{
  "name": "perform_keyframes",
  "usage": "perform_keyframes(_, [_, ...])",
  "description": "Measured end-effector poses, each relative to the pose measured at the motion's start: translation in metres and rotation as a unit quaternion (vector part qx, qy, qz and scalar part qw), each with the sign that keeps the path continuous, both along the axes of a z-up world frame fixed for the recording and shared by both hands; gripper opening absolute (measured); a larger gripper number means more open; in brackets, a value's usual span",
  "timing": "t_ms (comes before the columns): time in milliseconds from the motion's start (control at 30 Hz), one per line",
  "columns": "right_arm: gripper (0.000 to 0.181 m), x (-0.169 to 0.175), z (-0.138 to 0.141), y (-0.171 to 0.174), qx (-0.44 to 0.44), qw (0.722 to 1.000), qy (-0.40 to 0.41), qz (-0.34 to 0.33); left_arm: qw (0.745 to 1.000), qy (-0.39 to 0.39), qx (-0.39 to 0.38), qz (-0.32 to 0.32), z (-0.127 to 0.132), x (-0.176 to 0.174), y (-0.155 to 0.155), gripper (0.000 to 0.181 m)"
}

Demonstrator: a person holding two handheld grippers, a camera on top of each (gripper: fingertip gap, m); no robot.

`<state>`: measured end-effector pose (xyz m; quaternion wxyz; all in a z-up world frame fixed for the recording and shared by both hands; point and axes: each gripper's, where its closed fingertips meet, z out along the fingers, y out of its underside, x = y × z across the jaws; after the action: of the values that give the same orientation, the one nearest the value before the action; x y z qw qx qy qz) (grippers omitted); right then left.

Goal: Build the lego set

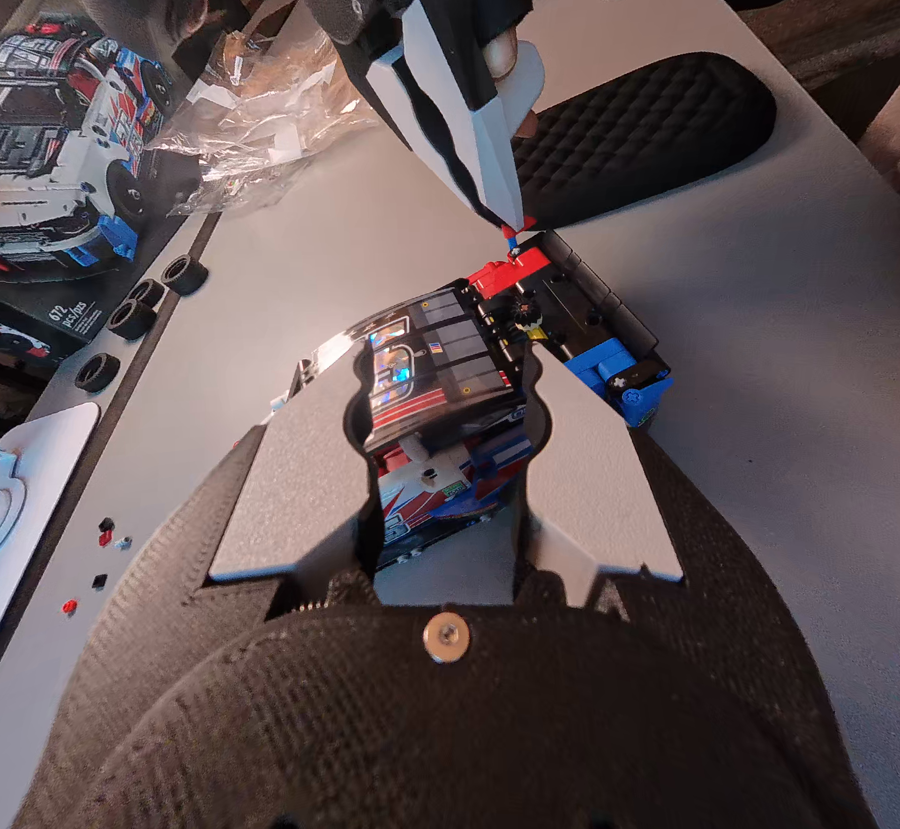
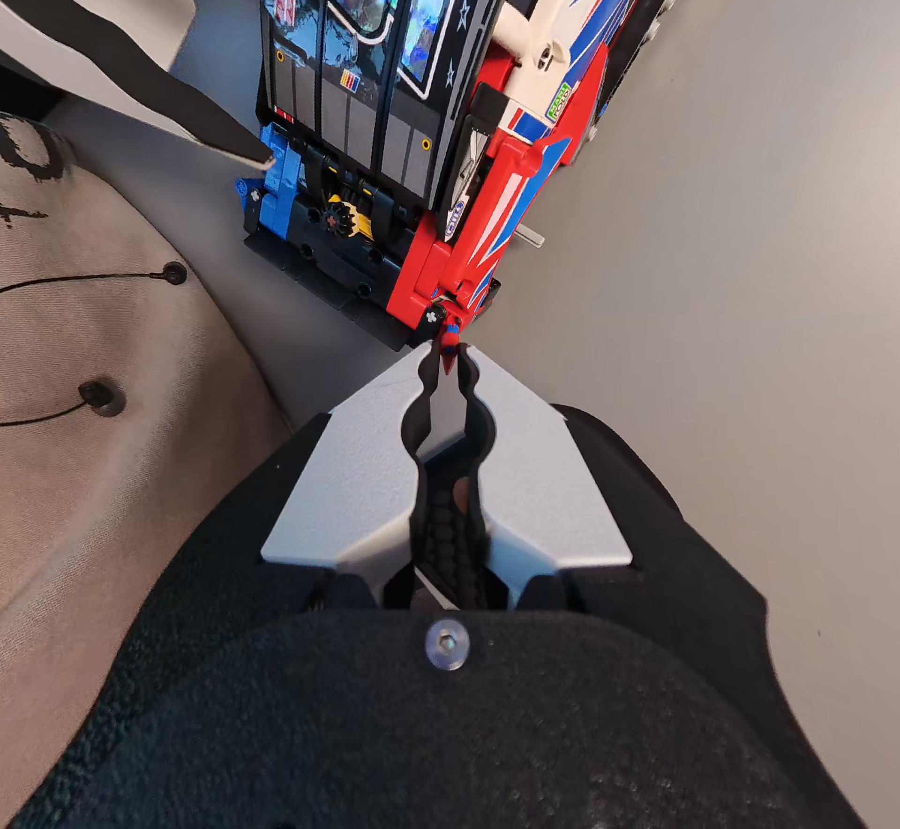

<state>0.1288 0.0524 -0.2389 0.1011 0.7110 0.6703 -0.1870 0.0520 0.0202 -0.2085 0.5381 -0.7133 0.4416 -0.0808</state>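
The lego car lies on the grey bench at the centre of the left wrist view, its black roof panel and red and blue rear blocks showing. The left claw is spread wide around the car's body, one finger on each side of the roof — whether the pads press on it cannot be told. The right claw comes in at the car's red rear corner, its tips nearly together and pinched on a small red pin with a blue part that touches the corner. At the left of the left wrist view sit the set's box, a clear bag, four black tyres and a few loose small pieces. A black quilted pad lies at upper right.
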Motion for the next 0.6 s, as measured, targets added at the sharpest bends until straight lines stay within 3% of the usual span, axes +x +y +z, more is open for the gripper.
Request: perform_keyframes(600, [0.004,-0.007,-0.003,-0.004,0.063,0.997,-0.044,0.006,0.996,0.035,-0.035,-0.07,-0.018,0.002,-0.021,0.068])
